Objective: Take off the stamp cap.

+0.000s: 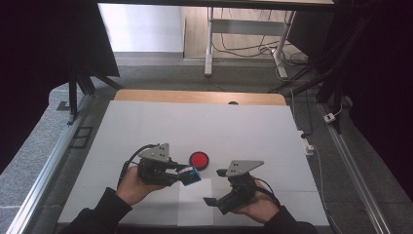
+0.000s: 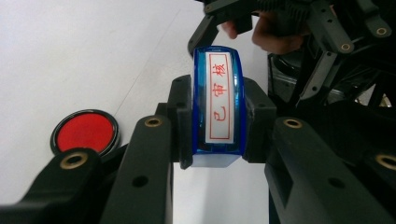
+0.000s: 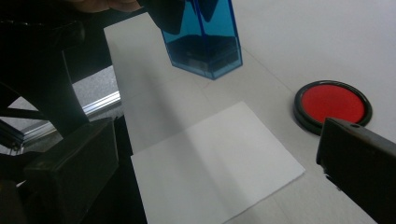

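Right tool (image 1: pixel 214 187) nearest, low over the surface (image 1: pixel 243 131), jaws wide apart, nothing between them; white paper sheet (image 1: pixel 196 207) lies flat just beside it, near the front edge; left tool (image 1: pixel 187 174) clamped on the blue stamp (image 1: pixel 191 175), held by its two long sides, lifted clear above the sheet's far end; stamp label with red characters faces the left gripper view (image 2: pixel 219 95), its base (image 3: pixel 205 53) hangs above the paper; red ink pad (image 1: pixel 199 160) sits open on the surface just beyond the stamp, apart from both tools.
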`<action>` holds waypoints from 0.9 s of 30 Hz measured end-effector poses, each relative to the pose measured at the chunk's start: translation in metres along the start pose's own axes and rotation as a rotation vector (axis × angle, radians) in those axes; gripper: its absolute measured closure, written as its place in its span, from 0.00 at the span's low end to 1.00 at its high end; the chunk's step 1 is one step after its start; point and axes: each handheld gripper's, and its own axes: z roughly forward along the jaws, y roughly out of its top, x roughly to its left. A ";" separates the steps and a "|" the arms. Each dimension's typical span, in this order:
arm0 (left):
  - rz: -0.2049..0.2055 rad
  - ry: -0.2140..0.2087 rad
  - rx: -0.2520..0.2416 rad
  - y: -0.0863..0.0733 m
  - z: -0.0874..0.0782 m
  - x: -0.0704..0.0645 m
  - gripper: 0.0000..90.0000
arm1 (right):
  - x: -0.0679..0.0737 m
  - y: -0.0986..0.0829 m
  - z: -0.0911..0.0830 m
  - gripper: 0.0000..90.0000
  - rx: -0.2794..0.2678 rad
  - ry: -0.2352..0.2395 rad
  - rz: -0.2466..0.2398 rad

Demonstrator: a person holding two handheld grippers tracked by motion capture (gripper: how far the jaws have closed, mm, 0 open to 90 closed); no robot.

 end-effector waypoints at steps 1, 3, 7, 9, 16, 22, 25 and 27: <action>0.003 -0.003 0.002 0.000 0.001 0.000 0.77 | 0.000 0.001 0.003 0.00 0.004 0.003 -0.003; 0.010 -0.010 0.004 0.001 0.002 0.000 0.77 | 0.000 0.002 0.004 0.00 0.005 0.008 -0.002; 0.022 -0.025 0.009 0.002 0.005 0.001 0.77 | 0.000 0.004 0.009 0.00 0.011 0.022 -0.013; 0.025 -0.031 0.010 0.002 0.006 0.001 0.77 | 0.000 0.005 0.013 0.00 0.019 0.041 -0.027; 0.050 -0.065 0.017 0.003 0.011 0.001 0.77 | 0.003 0.008 0.021 0.00 0.022 0.069 -0.072; 0.068 -0.084 0.018 0.003 0.012 0.000 0.77 | 0.001 0.010 0.024 0.14 0.002 0.102 -0.110; 0.087 -0.089 0.020 0.003 0.012 -0.001 0.77 | -0.001 0.010 0.024 0.25 0.006 0.122 -0.127; 0.094 -0.089 0.019 0.003 0.012 -0.002 0.77 | -0.002 0.010 0.025 0.29 0.001 0.134 -0.126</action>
